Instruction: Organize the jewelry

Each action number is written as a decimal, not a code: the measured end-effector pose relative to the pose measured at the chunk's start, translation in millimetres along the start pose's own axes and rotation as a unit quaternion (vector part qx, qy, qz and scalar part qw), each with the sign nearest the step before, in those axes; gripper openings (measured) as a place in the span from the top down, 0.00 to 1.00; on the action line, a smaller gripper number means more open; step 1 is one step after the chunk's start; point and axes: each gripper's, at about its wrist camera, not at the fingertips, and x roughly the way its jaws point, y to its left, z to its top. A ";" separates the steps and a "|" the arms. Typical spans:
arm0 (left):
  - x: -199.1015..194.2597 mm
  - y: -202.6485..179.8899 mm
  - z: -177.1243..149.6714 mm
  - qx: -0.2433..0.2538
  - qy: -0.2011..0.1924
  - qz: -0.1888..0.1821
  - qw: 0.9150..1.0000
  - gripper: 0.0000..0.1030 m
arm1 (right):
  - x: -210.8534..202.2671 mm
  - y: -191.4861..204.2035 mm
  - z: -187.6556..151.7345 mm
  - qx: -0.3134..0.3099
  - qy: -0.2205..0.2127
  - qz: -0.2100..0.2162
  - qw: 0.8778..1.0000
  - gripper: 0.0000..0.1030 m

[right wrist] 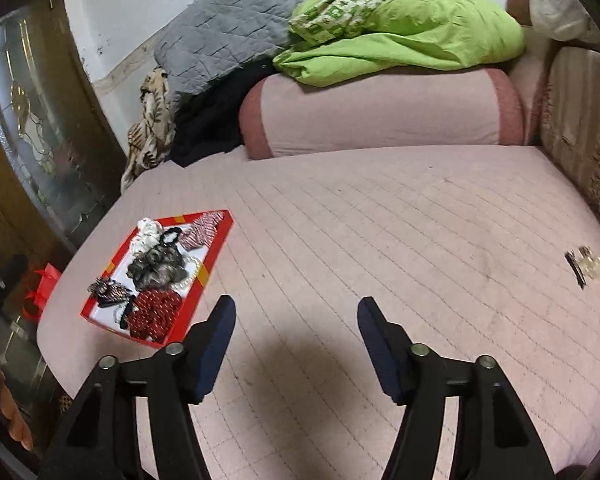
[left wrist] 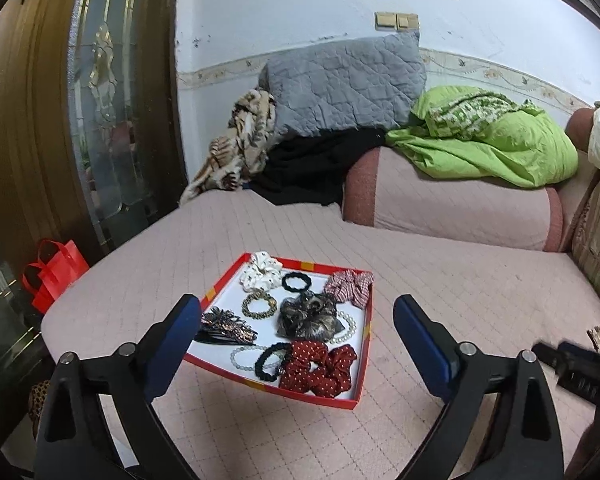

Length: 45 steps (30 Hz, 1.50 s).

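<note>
A red box (left wrist: pixel 364 344) with a white floor lies on the pink bedcover; it also shows in the right wrist view (right wrist: pixel 198 280). It holds several scrunchies, bead bracelets and a dark hair clip (left wrist: pixel 224 326). A red dotted scrunchie (left wrist: pixel 320 368) sits at its near corner. My left gripper (left wrist: pixel 296 320) is open and empty above the box's near side. My right gripper (right wrist: pixel 296 316) is open and empty over bare bedcover, right of the box. A small hair clip (right wrist: pixel 584 266) lies alone far right on the bed, also visible in the left wrist view (left wrist: pixel 596 336).
A pink bolster (right wrist: pixel 380 112) with a green blanket (right wrist: pixel 412 32) lies at the back. A grey pillow (left wrist: pixel 344 84) and dark clothes (left wrist: pixel 312 168) lean on the wall. A red bag (left wrist: pixel 52 276) stands left of the bed by a wooden door (left wrist: pixel 28 120).
</note>
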 end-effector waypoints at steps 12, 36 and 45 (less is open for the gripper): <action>-20.9 4.2 3.8 -0.016 -0.062 0.047 0.997 0.00 | 14.3 37.7 -31.7 -0.055 0.041 0.001 0.998 0.33; 10.3 14.0 -46.7 -0.021 0.084 0.009 0.996 0.00 | 7.2 74.7 -49.7 -0.115 0.038 -0.017 0.993 0.28; 16.1 10.0 -50.3 -0.016 0.098 0.000 0.995 0.00 | 9.4 75.2 -49.9 -0.115 0.039 -0.021 0.992 0.27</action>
